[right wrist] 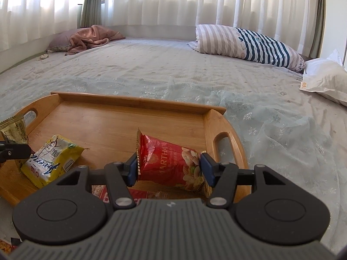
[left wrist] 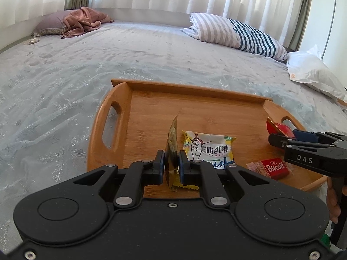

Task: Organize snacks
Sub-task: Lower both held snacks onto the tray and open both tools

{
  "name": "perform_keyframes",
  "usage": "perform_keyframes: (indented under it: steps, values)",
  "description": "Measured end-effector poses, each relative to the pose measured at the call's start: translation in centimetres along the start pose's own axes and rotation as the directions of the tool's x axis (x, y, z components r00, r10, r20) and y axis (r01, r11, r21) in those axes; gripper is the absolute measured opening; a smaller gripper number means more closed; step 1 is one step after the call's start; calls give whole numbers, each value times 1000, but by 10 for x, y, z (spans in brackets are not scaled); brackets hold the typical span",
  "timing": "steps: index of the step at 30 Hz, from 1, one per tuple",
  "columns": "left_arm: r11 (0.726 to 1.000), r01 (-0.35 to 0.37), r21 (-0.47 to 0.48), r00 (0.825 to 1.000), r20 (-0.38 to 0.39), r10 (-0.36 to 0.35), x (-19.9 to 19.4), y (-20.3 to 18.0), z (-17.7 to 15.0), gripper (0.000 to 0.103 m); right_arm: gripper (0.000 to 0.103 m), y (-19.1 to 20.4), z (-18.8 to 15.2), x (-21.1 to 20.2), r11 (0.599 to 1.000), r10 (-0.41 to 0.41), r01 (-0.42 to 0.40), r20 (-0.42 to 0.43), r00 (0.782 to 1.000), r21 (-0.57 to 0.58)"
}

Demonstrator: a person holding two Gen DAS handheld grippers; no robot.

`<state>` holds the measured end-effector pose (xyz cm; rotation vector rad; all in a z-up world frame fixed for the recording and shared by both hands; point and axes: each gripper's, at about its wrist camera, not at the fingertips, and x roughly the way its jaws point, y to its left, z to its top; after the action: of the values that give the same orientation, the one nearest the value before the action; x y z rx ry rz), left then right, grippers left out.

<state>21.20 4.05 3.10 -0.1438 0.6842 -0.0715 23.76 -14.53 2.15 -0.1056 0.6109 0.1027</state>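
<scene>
One bamboo tray (left wrist: 216, 95) with cut-out handles lies mid-frame on the embroidered bedspread (left wrist: 65, 75). My left gripper (left wrist: 171, 159) pinches a thin olive-gold packet (left wrist: 172, 143) edge-on. Two glossy packets lie flat: a yellow one (left wrist: 208, 149), then a red Biscoff (left wrist: 274, 168). My right gripper (right wrist: 169, 166) clamps one crinkly red nut pouch (right wrist: 171, 160), lower centre.

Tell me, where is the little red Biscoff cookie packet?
In the left wrist view the small red Biscoff cookie packet lies flat on the wooden tray, near its right front edge, right of the yellow-and-white snack packet.
</scene>
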Motion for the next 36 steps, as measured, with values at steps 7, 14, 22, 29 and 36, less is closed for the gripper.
perform_keyframes:
  steps: [7, 14, 22, 29, 36]
  values:
    - [1000, -3, 3, 1000, -3, 3, 1, 0, -1, 13, 62, 3, 0, -1, 1000, 14, -14, 0, 1000, -13]
    - [1000, 0, 9, 1000, -5, 0, 0, -1, -2, 14, 62, 2, 1, -1, 999, 35, -35, -4, 999, -5]
    - [1000, 15, 14, 1000, -6, -15, -2, -4, -3, 14, 62, 4, 2, -1, 999, 47, -47, -9, 999, -13]
    - [999, 32, 21, 999, 0, -32, -5, -5, -3, 22, 69, 6, 1, -2, 999, 48, -48, -10, 999, -21]
    - [999, 45, 28, 999, 16, -46, -10, -6, -3, 40, 79, 7, 1, -4, 998, 62, -62, -2, 998, -7]
